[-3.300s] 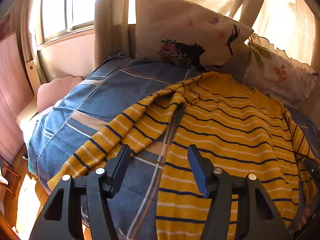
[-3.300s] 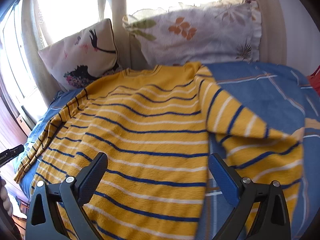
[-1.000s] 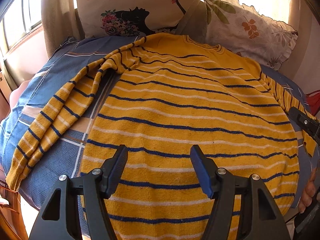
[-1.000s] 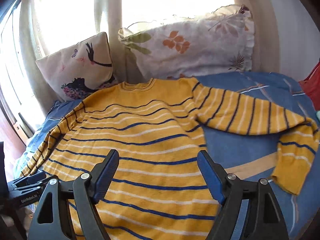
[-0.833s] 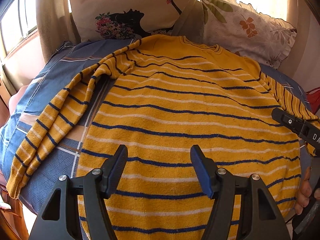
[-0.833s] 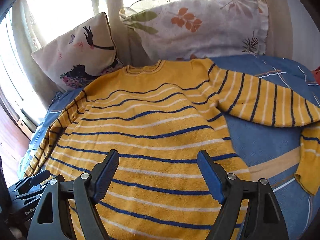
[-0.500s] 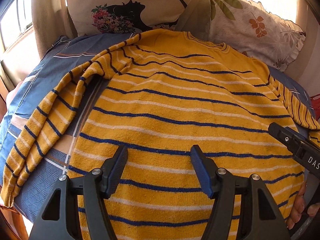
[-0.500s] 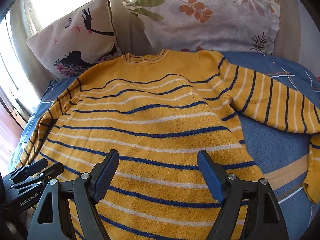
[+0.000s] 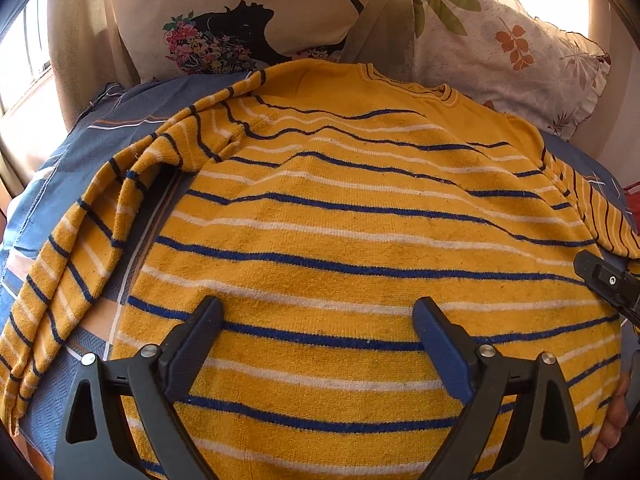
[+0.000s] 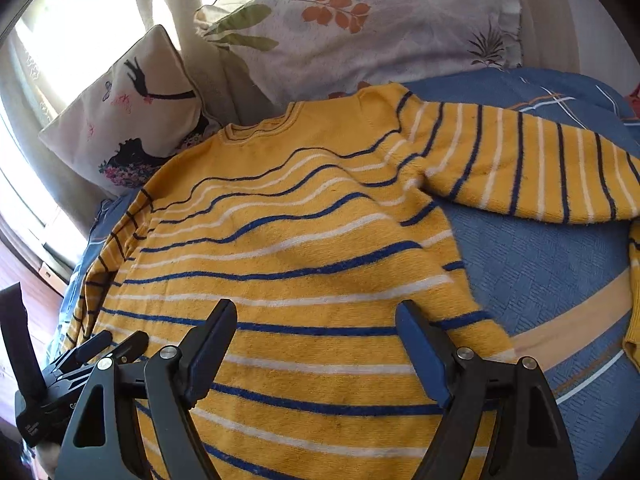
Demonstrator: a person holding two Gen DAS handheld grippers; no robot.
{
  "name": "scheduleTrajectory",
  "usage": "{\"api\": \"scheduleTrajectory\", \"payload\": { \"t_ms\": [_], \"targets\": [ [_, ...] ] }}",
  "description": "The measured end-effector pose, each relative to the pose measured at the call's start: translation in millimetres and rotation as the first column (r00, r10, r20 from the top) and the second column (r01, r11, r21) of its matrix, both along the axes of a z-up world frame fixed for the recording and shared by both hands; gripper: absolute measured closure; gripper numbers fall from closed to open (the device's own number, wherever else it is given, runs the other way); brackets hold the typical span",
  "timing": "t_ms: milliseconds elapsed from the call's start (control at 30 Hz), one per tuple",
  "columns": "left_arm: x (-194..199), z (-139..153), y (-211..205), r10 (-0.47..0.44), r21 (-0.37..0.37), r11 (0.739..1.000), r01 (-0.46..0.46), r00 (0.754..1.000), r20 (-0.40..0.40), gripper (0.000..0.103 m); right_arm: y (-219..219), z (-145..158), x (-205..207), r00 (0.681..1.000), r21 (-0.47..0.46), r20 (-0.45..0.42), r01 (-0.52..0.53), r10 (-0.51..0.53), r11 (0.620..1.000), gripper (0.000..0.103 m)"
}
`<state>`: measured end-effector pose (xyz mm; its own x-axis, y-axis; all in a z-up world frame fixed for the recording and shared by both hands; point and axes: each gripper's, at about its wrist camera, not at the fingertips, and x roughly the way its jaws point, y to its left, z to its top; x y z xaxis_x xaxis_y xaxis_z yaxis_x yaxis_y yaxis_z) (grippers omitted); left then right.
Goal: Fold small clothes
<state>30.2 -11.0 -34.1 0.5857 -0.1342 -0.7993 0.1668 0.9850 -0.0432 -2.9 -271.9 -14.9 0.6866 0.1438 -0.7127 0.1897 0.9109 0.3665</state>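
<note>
A bed (image 10: 560,256) w/ a blue patterned cover is seen under a sunlit window, two pillows propped at its head: a silhouette-print pillow (image 9: 240,12) and a leaf-print pillow (image 10: 360,28). The yellow striped sweater (image 9: 360,240) is laid flat on the bed, collar just below the pillows, hem toward the cameras. Its left sleeve (image 9: 72,264) is draped down beside the body; its right sleeve (image 10: 520,168) is stretched out sideways away from the body.

The left gripper (image 9: 316,328) is held over the sweater's lower part, jaws spread wide, nothing gripped. The right gripper (image 10: 316,328) is likewise wide apart & empty, over the hem area nearer the right sleeve side.

Judged step: garment spread, folding not yet begun; approx. at the start. Next move prob. calls for a sleeve or side edge to be pinched & brought across the sweater's body, w/ the cloth kept smooth.
</note>
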Motion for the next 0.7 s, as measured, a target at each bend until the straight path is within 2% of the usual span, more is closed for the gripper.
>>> {"api": "scheduleTrajectory", "payload": {
  "t_ms": [100,233,300,367,433,500,600,700],
  "targets": [
    [0,-1,-1,-0.002,0.005,1.0,0.002,1.0,0.001,0.005,-10,-1,-4,1.0,0.054,0.029,0.001,-0.003,0.999,0.017],
    [0,-2,-2,-0.002,0.004,1.0,0.002,1.0,-0.001,0.004,2,-1,0,1.0,-0.003,0.029,-0.009,0.009,1.0,0.009],
    [0,-2,-3,-0.003,0.008,1.0,0.003,1.0,-0.003,0.004,8,0,4,1.0,-0.043,0.011,-0.022,0.023,0.999,0.008],
    [0,-2,-2,-0.006,0.012,1.0,0.006,1.0,-0.005,0.004,2,2,1,1.0,-0.018,0.027,-0.009,0.01,1.0,0.01],
    [0,-2,-2,-0.007,0.015,1.0,0.007,1.0,-0.005,0.003,-21,7,-14,0.994,0.041,0.081,0.074,-0.077,0.996,0.01],
    [0,-2,-2,-0.007,0.016,1.0,0.007,1.0,-0.005,0.003,-53,14,-34,0.969,0.055,0.117,0.212,-0.217,0.976,0.01],
    [1,-2,-3,-0.006,0.024,1.0,0.006,1.0,-0.007,0.003,-107,16,-67,0.901,0.063,0.125,0.41,-0.415,0.91,0.01],
    [1,-3,-4,-0.005,0.034,0.999,0.005,1.0,-0.009,0.002,-154,6,-82,0.856,0.151,0.081,0.495,-0.51,0.856,0.01]
  ]
}}
